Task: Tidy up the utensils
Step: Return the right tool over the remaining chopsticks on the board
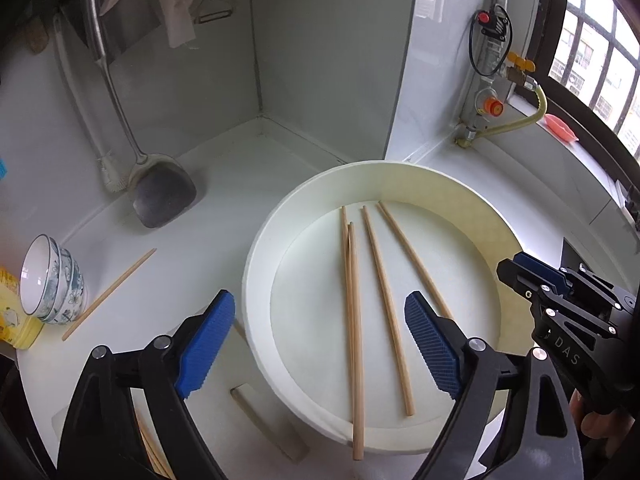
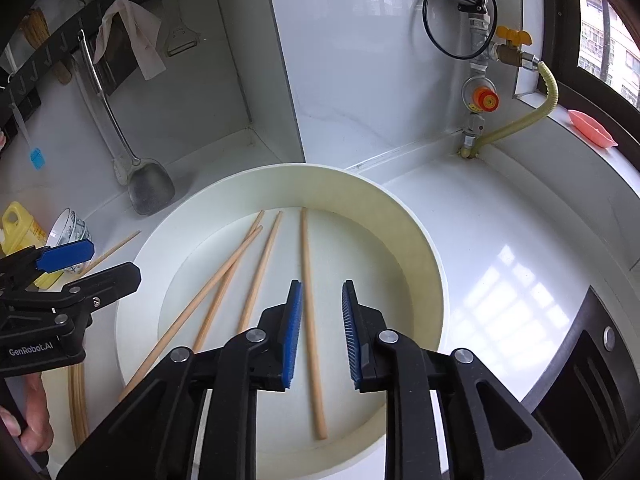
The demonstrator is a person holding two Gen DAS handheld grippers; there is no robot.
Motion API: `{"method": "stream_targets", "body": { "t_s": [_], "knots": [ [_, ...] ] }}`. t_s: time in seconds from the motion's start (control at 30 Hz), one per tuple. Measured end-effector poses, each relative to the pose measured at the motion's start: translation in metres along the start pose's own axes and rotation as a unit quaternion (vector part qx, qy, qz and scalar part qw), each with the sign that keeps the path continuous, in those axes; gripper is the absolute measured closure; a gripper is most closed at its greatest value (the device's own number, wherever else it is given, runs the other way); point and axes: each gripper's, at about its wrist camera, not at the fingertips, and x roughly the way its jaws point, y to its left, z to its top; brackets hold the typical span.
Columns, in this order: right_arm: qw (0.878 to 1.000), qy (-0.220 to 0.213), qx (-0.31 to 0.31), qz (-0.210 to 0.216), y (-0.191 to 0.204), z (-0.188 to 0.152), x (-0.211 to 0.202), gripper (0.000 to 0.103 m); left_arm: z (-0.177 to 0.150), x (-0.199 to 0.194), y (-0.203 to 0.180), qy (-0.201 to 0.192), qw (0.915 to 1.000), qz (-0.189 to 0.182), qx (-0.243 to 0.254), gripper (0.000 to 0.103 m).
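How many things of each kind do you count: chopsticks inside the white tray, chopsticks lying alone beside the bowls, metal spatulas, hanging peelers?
Chopsticks in the tray: 4
Lone chopstick beside the bowls: 1
Metal spatula: 1
Hanging peeler: 1
Total: 7

White counter [image 2: 500, 232] bears a round tray [image 2: 420, 240], stacked bowls [image 1: 52, 280], perhaps one chopstick [image 1: 110, 294].

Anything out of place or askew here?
Yes. One chopstick lies alone on the counter beside the stacked bowls, outside the round tray. Of the four inside, one sticks out over the near rim and two cross.
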Motion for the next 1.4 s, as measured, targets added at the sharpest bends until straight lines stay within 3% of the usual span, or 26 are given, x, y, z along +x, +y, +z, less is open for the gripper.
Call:
{"method": "stream_targets", "body": {
  "t_s": [0.07,0.17,0.33,0.4,0.63,0.87,1.0,1.27,1.4],
  "knots": [
    [1.0,-0.004,-0.002,-0.002,0.006,-0.002,-0.007,0.076,-0.005,-0.011,0.007,-0.006,1.0,0.003,-0.006,0.016],
    [1.0,-0.008,-0.007,-0.001,0.019,-0.006,-0.017,0.066,-0.015,-0.029,0.019,-0.014,0.9997,0.014,-0.011,0.014],
    [1.0,-0.008,-0.024,0.012,0.054,-0.019,-0.035,0.06,-0.046,-0.063,0.054,-0.018,0.9989,0.016,-0.041,0.009],
    [0.999,-0.006,-0.029,0.022,0.071,-0.026,-0.042,0.053,-0.063,-0.077,0.071,-0.019,0.9982,0.023,-0.052,0.009],
    [0.996,0.009,-0.052,0.073,0.139,-0.062,-0.058,0.046,-0.139,-0.11,0.139,-0.001,0.9923,0.06,-0.108,0.008],
    [0.993,0.027,-0.084,0.08,0.196,-0.107,-0.063,0.039,-0.208,-0.129,0.192,0.006,0.9829,0.086,-0.162,0.007],
    [0.99,0.044,-0.104,0.085,0.22,-0.127,-0.058,0.038,-0.233,-0.126,0.207,0.015,0.9779,0.126,-0.166,0.007],
    [0.982,0.043,-0.146,0.114,0.239,-0.145,-0.036,0.037,-0.258,-0.115,0.215,0.02,0.9684,0.138,-0.207,0.007],
    [0.978,0.03,-0.15,0.143,0.239,-0.152,-0.024,0.037,-0.264,-0.108,0.206,0.018,0.9614,0.167,-0.218,0.007]
  ]
}}
